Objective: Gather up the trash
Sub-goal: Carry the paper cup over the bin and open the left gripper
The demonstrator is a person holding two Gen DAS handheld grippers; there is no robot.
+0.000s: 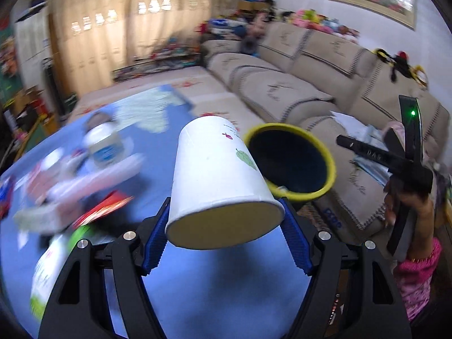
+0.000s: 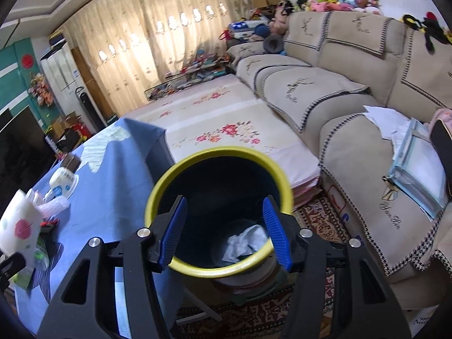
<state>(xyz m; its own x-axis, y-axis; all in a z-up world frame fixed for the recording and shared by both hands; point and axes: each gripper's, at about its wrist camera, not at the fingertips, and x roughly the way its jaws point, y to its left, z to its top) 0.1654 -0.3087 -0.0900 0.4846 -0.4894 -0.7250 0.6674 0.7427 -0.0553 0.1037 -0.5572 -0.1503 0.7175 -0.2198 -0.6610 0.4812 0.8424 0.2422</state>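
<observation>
Left gripper (image 1: pixel 226 237) pinching a white paper cup (image 1: pixel 217 178) between its blue pads, cup tilting with the base toward the camera, hanging just beside the yellow-rimmed bin (image 1: pixel 291 161). Right gripper (image 2: pixel 224 231) gripping the near rim of that bin (image 2: pixel 197 166), one pad on each side, white crumpled trash (image 2: pixel 245 243) lying inside. Remaining litter (image 1: pixel 84 186) still lying blurred on the blue tablecloth (image 1: pixel 226 296), beige sofa (image 2: pixel 353 147) standing beyond.

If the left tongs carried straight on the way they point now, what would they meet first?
Probably the bin: the left tongs hold a paper cup whose far end sits beside the bin's yellow rim. Depth is unclear, so the cup might pass just left of it.
</observation>
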